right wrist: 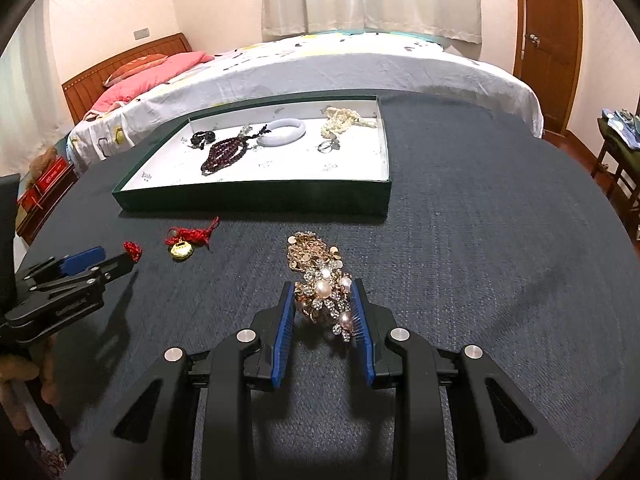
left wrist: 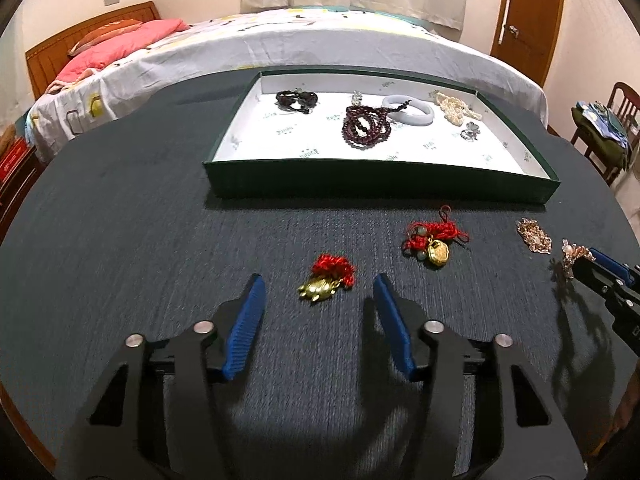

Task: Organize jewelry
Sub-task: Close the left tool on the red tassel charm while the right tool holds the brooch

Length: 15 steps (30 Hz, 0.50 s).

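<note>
Clamping pearl brooch — right hand-held gripper

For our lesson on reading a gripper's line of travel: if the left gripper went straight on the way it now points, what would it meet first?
Most likely the gold charm with the red tassel, lying on the dark table just ahead of the open left gripper, roughly centred between its fingers. Depth is uncertain.

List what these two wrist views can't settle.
- Gold charm in the right wrist view: hidden behind the left gripper; only its red knot shows.
- Print on the tray lining: too small to read, both views.
- Ring detail: too small, both views.
- Brooch underside: hidden by the brooch itself and the right gripper pads.
- Right gripper in the left wrist view: cut off by the frame edge.
</note>
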{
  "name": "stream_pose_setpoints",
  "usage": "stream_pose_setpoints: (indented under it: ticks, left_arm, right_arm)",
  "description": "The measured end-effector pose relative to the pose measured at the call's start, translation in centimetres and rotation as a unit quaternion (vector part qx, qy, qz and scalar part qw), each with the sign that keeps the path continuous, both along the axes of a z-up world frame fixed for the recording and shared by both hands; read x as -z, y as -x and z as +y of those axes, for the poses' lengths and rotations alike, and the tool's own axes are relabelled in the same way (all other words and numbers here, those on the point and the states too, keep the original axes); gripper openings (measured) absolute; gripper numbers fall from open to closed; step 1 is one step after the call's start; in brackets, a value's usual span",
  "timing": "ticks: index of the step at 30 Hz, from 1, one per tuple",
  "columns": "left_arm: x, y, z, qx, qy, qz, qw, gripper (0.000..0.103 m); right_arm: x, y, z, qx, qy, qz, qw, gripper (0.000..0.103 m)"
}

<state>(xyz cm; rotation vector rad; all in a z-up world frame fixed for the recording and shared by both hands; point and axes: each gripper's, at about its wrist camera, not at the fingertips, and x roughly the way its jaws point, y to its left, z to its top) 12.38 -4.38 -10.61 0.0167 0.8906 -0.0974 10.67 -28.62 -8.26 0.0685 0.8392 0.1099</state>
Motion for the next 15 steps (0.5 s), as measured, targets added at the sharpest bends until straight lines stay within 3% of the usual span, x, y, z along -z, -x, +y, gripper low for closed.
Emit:
stream_pose_setpoints:
  ticks: [2, 7, 15]
  left_arm:
    - [0.24, -0.46, -0.02, 0.005, 0.004, 0.005, 1.0000, 0.043]
    - [0.58, -0.83, -0.08, 0.015, 0.003, 0.005, 0.9999, 0.024]
    - [0.53, -0.58, -0.48, 0.028, -0.001, -0.005, 0.9996, 0.021]
  right_arm:
    - [0.10, -0.18, 0.03, -0.003, -0.001, 0.003, 1.000, 0.020]
    - [0.13, -0.35, 0.03, -0.003, 0.001, 0.003, 1.000, 0.020]
    - [0.03, -0.57, 0.07, 0.000, 0.001, 0.000, 1.000, 0.020]
